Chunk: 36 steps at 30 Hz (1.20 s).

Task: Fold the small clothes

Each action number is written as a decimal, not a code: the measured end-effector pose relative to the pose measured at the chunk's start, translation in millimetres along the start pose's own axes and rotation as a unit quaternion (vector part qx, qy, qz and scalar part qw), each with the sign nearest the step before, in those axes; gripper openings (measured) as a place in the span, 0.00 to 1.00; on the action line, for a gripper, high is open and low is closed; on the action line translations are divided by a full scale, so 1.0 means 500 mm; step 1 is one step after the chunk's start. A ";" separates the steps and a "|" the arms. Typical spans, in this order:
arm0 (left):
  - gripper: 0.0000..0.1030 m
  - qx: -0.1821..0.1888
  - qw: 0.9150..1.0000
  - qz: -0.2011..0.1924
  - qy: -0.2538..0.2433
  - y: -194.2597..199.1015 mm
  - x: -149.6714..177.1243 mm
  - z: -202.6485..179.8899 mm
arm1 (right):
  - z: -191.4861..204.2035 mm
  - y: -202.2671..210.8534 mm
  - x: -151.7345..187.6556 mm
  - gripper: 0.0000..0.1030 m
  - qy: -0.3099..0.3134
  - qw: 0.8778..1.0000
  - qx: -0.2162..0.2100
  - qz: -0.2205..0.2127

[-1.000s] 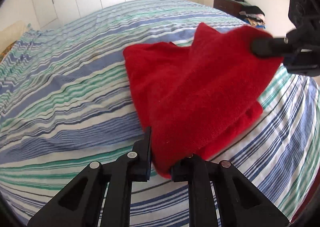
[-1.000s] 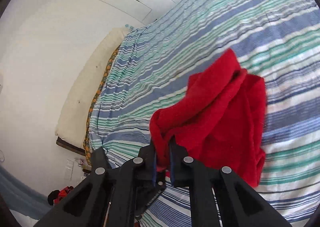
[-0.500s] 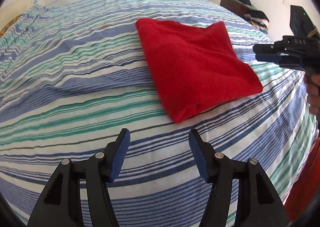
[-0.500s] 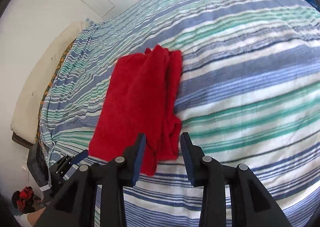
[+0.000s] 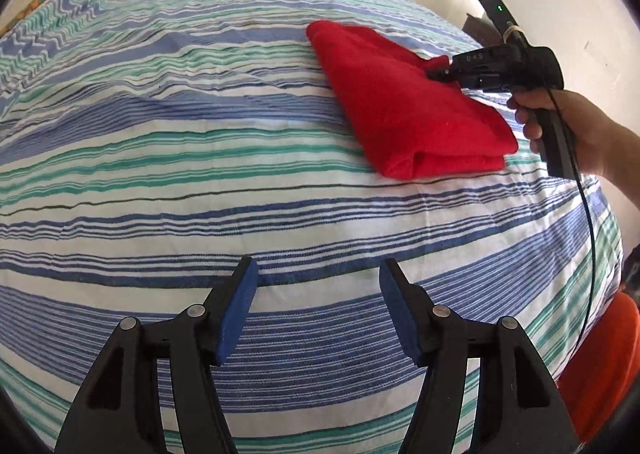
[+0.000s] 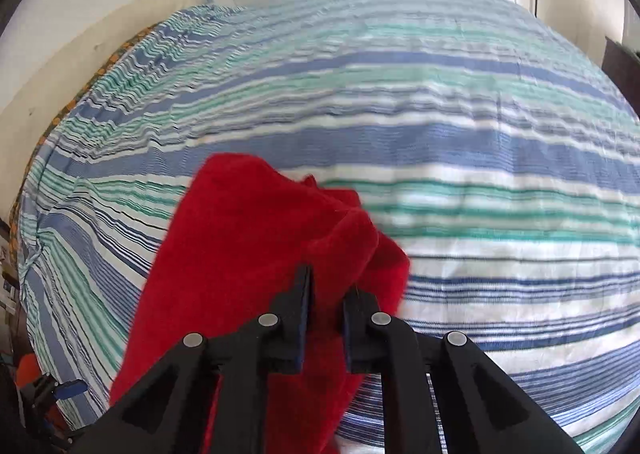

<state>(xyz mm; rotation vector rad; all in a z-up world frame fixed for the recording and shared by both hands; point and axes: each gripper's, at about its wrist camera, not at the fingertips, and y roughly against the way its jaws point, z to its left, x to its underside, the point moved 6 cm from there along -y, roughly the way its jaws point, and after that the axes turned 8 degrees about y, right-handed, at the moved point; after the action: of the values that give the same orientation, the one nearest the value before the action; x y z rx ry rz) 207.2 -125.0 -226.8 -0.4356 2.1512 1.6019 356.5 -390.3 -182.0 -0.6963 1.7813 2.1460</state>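
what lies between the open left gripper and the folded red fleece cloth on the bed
Only bare striped bedsheet separates the left gripper from the red cloth, in the left wrist view.

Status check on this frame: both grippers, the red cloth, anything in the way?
Left gripper open, empty, over the striped bedspread. Right gripper jaws just closing around a raised corner of the folded red cloth; firm grip unclear. Nothing in the way.

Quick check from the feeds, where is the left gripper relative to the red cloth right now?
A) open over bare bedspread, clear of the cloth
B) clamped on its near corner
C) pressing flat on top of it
A: the left gripper stands open over the striped bedspread, with the red cloth farther off and nothing between its pads.
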 end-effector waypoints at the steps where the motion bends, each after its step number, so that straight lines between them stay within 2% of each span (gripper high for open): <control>1: 0.63 0.001 1.000 0.000 0.001 0.001 0.002 -0.001 | -0.024 -0.017 0.019 0.38 -0.023 1.000 0.000 0.017; 3: 0.68 0.004 1.000 -0.006 0.004 0.007 -0.001 -0.005 | -0.049 0.009 0.032 0.58 -0.046 0.999 0.007 -0.012; 5: 0.74 -0.001 1.000 -0.010 0.006 0.010 -0.010 -0.006 | -0.060 0.064 0.039 0.59 -0.060 0.997 0.016 -0.050; 8: 0.74 -0.024 1.000 -0.001 0.004 -0.001 -0.020 -0.009 | -0.028 0.166 0.058 0.58 -0.032 0.994 0.018 -0.099; 11: 0.74 -0.045 0.999 0.009 0.012 -0.020 -0.024 -0.005 | 0.055 0.237 0.110 0.53 0.019 0.991 -0.037 -0.127; 12: 0.74 -0.052 0.998 0.014 0.015 -0.027 -0.024 -0.004 | 0.082 0.242 0.133 0.51 0.033 0.991 -0.050 -0.122; 14: 0.74 -0.063 0.998 0.021 0.017 -0.037 -0.020 -0.004 | 0.118 0.213 0.175 0.51 0.049 0.993 -0.049 -0.093; 18: 0.76 -0.084 0.996 0.029 0.004 -0.042 -0.018 -0.008 | 0.088 0.080 0.253 0.50 0.004 1.000 -0.018 0.006; 22: 0.78 -0.090 0.995 0.031 0.005 -0.042 -0.019 -0.001 | 0.081 0.081 0.255 0.51 -0.016 1.000 -0.019 -0.008; 27: 0.78 -0.096 0.995 0.026 0.008 -0.038 -0.020 0.001 | 0.096 0.145 0.265 0.55 -0.013 1.000 0.002 -0.024; 30: 0.79 -0.103 0.995 0.021 0.002 -0.038 -0.022 0.000 | 0.107 0.191 0.295 0.64 -0.007 0.999 0.026 -0.041; 33: 0.81 -0.110 0.994 0.015 -0.005 -0.041 -0.022 -0.002 | 0.111 0.204 0.341 0.65 0.006 0.998 0.050 -0.036; 36: 0.85 -0.118 0.993 0.003 -0.013 -0.045 -0.024 -0.002 | 0.105 0.184 0.382 0.65 0.007 0.998 0.062 -0.019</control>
<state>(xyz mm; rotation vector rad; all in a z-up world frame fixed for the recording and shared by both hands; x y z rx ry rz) 228.0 -132.4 -239.0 -0.4780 1.9535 1.8637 138.9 -377.4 -196.5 -0.7112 1.8741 1.9907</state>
